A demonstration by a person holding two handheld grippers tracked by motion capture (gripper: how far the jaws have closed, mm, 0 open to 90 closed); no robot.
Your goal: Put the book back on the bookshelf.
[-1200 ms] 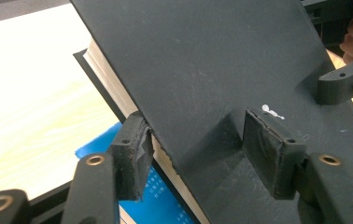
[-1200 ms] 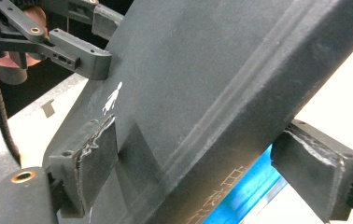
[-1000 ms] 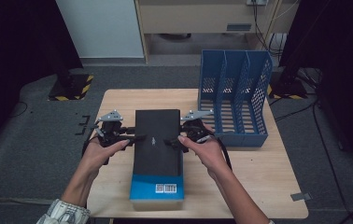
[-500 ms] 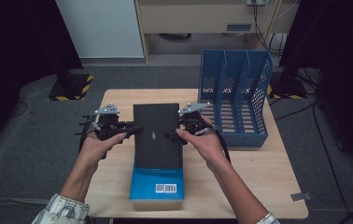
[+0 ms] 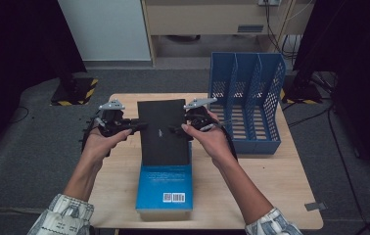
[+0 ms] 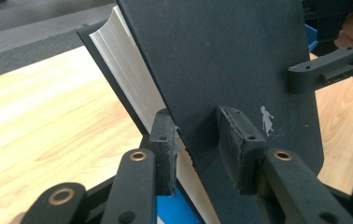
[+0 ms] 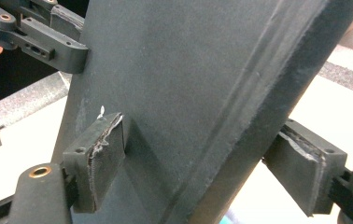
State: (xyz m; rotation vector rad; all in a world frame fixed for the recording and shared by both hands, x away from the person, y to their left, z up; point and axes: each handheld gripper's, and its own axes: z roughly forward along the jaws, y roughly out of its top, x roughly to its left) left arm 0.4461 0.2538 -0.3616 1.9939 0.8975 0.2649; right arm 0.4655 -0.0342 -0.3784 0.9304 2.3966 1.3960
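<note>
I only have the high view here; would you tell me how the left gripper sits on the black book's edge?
Observer: The left gripper has just been closing its jaws on the black book. One pad lies on the cover, and the other sits by the white page edges.
Operator: Thank you. How does the right gripper hold it?
Observer: The right gripper has also been closing a little. Its jaws straddle the book's full thickness, with a pad on each face.
Operator: Is there any marking near the pads?
Observer: A small white figure is printed on the cover, just beside the left gripper's pad.
</note>
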